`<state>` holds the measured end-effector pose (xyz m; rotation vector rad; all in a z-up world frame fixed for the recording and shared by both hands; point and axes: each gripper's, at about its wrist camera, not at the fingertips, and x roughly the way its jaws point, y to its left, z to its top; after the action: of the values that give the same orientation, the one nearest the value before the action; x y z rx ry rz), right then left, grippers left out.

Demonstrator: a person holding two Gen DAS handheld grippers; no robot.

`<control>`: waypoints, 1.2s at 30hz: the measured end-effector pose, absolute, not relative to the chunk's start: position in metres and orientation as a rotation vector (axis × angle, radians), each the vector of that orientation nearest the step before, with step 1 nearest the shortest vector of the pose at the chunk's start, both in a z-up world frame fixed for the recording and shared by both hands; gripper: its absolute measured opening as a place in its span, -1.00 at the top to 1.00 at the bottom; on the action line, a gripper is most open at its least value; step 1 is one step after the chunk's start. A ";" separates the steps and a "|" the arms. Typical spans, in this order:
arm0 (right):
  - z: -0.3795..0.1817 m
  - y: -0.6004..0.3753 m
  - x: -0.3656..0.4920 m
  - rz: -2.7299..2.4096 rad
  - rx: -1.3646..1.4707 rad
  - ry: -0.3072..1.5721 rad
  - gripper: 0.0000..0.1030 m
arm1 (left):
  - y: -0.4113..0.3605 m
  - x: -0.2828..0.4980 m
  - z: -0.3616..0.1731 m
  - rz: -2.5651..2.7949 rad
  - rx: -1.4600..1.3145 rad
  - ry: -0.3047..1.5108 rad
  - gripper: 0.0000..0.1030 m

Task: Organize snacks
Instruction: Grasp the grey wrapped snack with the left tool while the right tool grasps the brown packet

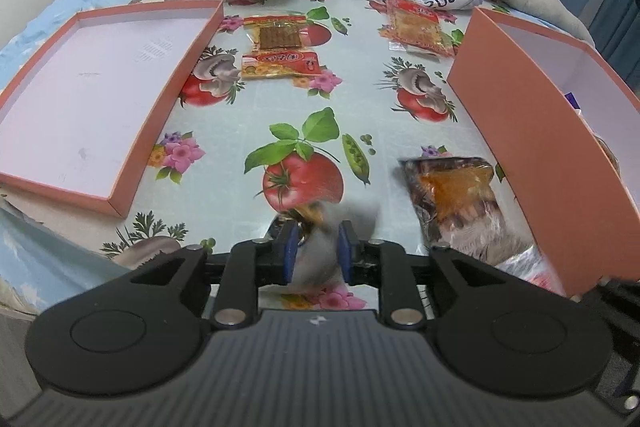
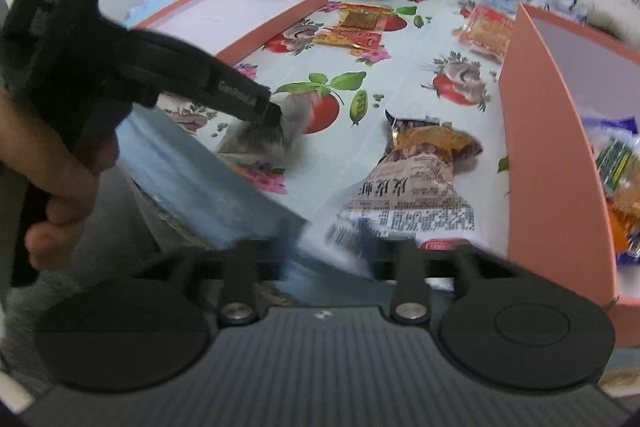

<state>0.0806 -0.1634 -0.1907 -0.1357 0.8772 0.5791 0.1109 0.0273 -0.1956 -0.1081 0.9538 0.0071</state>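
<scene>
Left gripper (image 1: pixel 318 247) low over a fruit-print tablecloth (image 1: pixel 280 107), blue pads (image 1: pixel 291 247) narrowly parted around a blurred grey snack packet (image 1: pixel 320 243); pressing or just released, cannot tell. Right gripper (image 2: pixel 324 247) blurred, fingers spread, nothing between them. Ahead of it, a newsprint-patterned snack bag (image 2: pixel 416 187) flat on the cloth. Further ahead, two red-orange snack packets (image 1: pixel 280 47). To its right, a deep pink box (image 2: pixel 552 147) holding snacks; ahead-left, a shallow pink lid (image 1: pixel 80 87).

Even indoor light, foreground motion blur
</scene>
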 end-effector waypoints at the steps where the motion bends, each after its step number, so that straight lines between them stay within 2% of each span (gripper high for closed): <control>1: -0.189 -0.166 0.081 0.580 -0.113 0.875 -0.39 | 0.027 0.112 -0.196 0.006 -0.109 0.957 0.21; 2: -0.187 -0.168 0.083 0.580 -0.085 0.875 -0.51 | 0.028 0.113 -0.196 0.007 -0.119 0.962 -0.18; 4: -0.185 -0.173 0.088 0.582 -0.031 0.877 -0.62 | 0.032 0.113 -0.195 0.012 -0.160 0.955 -0.46; 7: -0.184 -0.177 0.096 0.561 0.014 0.874 -0.69 | 0.036 0.118 -0.195 0.008 -0.194 0.965 -0.46; 20: -0.199 -0.173 0.133 0.453 -0.036 0.831 -0.69 | 0.051 0.139 -0.208 0.059 -0.215 1.000 -0.46; 36: -0.230 -0.169 0.160 0.391 -0.050 0.886 -0.67 | 0.058 0.152 -0.234 0.037 -0.259 1.031 -0.42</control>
<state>0.1597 -0.1692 -0.2298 -0.0504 0.8859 0.3907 0.1515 0.0576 -0.2342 -0.2594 1.0311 0.0374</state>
